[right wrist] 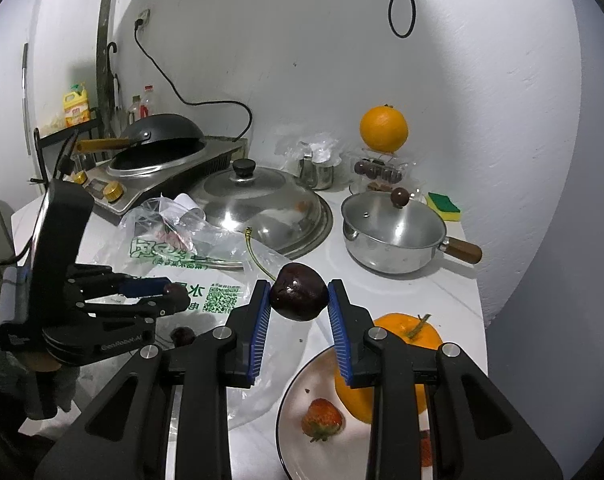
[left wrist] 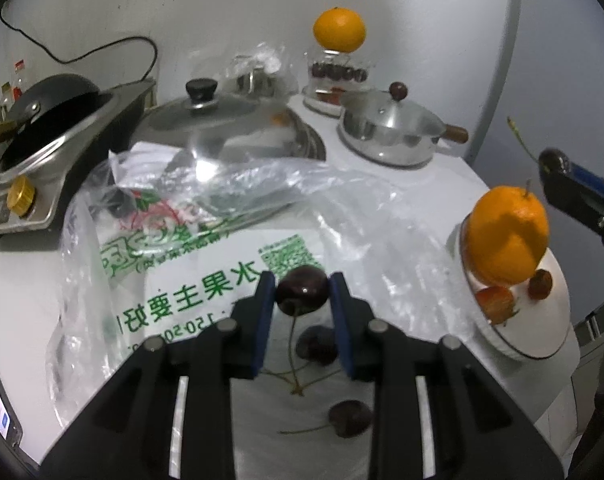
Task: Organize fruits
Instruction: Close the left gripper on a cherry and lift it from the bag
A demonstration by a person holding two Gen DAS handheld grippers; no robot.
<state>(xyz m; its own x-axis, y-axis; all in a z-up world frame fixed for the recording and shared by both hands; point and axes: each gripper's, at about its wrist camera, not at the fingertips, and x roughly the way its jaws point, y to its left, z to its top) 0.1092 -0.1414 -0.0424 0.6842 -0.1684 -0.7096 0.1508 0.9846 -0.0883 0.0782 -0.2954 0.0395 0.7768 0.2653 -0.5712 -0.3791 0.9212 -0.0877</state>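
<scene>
My left gripper [left wrist: 302, 294] is shut on a dark cherry [left wrist: 302, 290] above the printed plastic bag [left wrist: 205, 276]; two more cherries [left wrist: 317, 344] lie below it on the counter. My right gripper [right wrist: 298, 294] is shut on another dark cherry [right wrist: 298, 291] with a long stem, held above the left edge of a white plate [right wrist: 289, 408]. The plate holds an orange [right wrist: 406, 334] and a strawberry [right wrist: 322, 418]. The same plate [left wrist: 542, 344] with the orange [left wrist: 506, 234] shows at the right of the left wrist view.
A steel pot [right wrist: 394, 236] with a wooden handle, a large pan lid [right wrist: 257, 196], a wok on a cooker [right wrist: 157, 148], a clear box of cherries topped by an orange [right wrist: 383, 130] and a sponge [right wrist: 444, 204] stand behind. The counter edge is at the right.
</scene>
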